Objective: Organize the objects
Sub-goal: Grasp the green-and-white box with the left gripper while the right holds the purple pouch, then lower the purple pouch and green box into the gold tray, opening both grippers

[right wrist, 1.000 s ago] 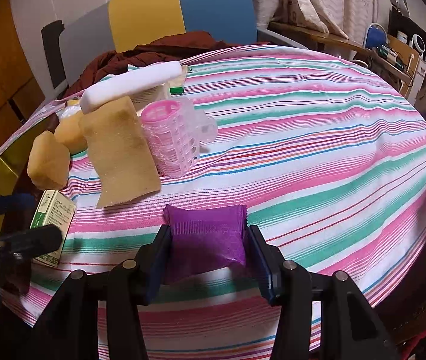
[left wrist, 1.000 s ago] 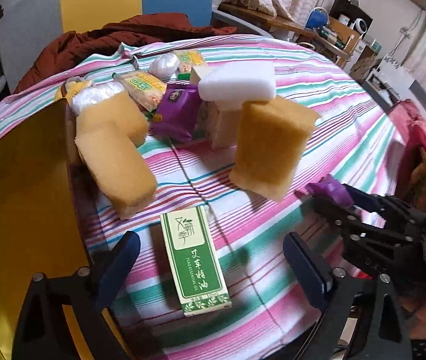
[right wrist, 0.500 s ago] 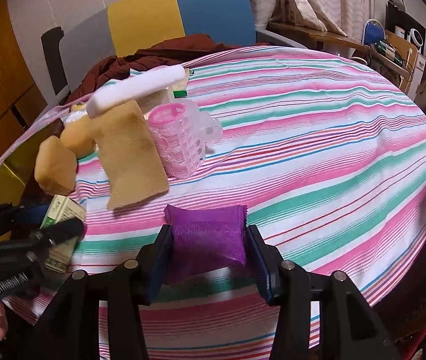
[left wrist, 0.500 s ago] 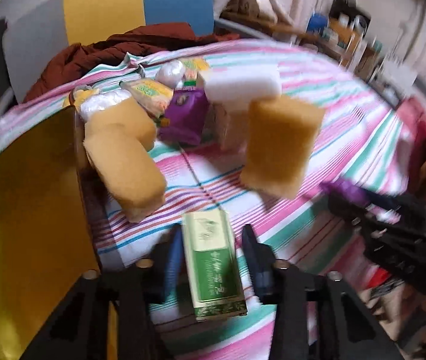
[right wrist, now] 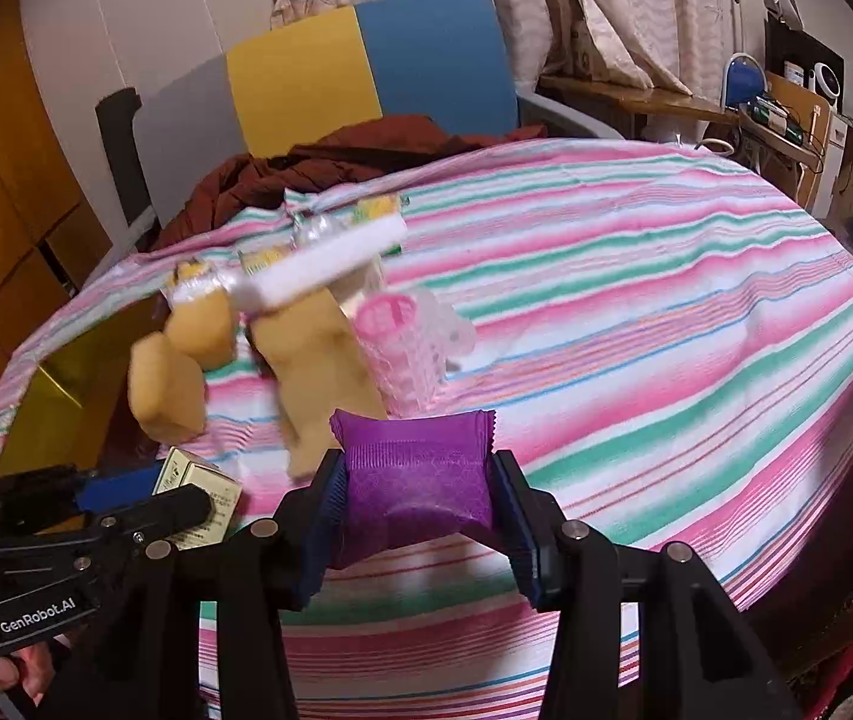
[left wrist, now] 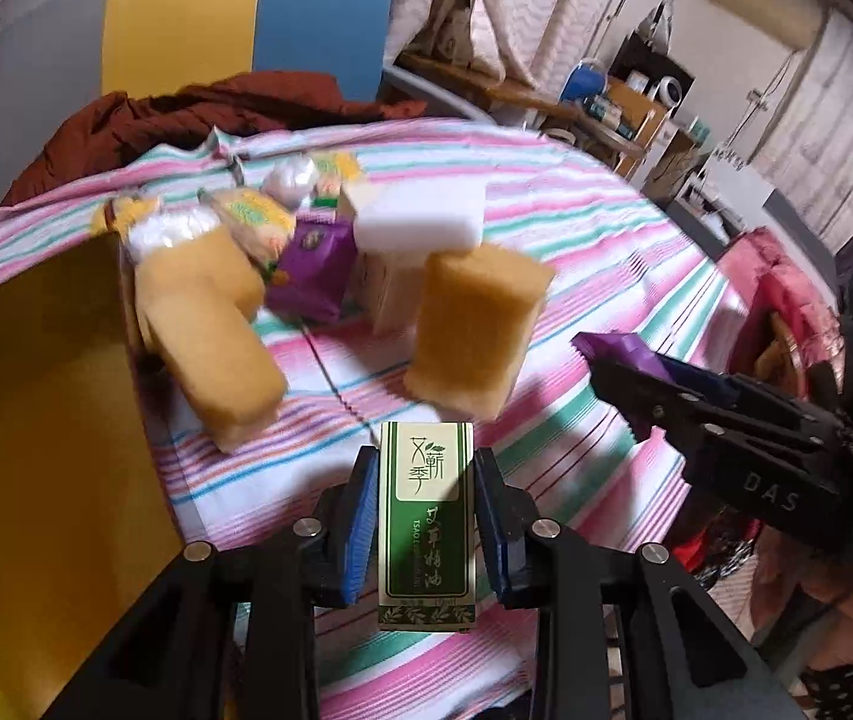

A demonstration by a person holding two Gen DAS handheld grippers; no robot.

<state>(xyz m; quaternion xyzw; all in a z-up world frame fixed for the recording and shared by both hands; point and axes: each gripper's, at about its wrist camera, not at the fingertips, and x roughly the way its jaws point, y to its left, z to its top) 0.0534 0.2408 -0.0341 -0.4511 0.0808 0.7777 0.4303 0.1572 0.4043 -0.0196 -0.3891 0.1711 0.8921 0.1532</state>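
My left gripper (left wrist: 426, 468) is shut on a green box (left wrist: 427, 516) with white lettering and holds it just above the striped tablecloth. The box also shows in the right wrist view (right wrist: 201, 492), between the left gripper's fingers. My right gripper (right wrist: 417, 474) is shut on a purple packet (right wrist: 417, 483) and holds it above the cloth; the packet's tip shows in the left wrist view (left wrist: 612, 348). Beyond lie yellow sponges (left wrist: 474, 324), a white sponge (left wrist: 420, 225) on top, another purple packet (left wrist: 315, 267) and a pink roller (right wrist: 402, 354).
A yellow box wall (left wrist: 36, 450) stands at the left of the table. Several snack packets (left wrist: 252, 216) lie at the back. A brown garment (right wrist: 336, 162) hangs over a yellow and blue chair (right wrist: 366, 72). Shelves with clutter (left wrist: 636, 108) stand at the right.
My left gripper has closed on the green box and lifted it off the cloth. My right gripper has risen a little with the purple packet held in it.
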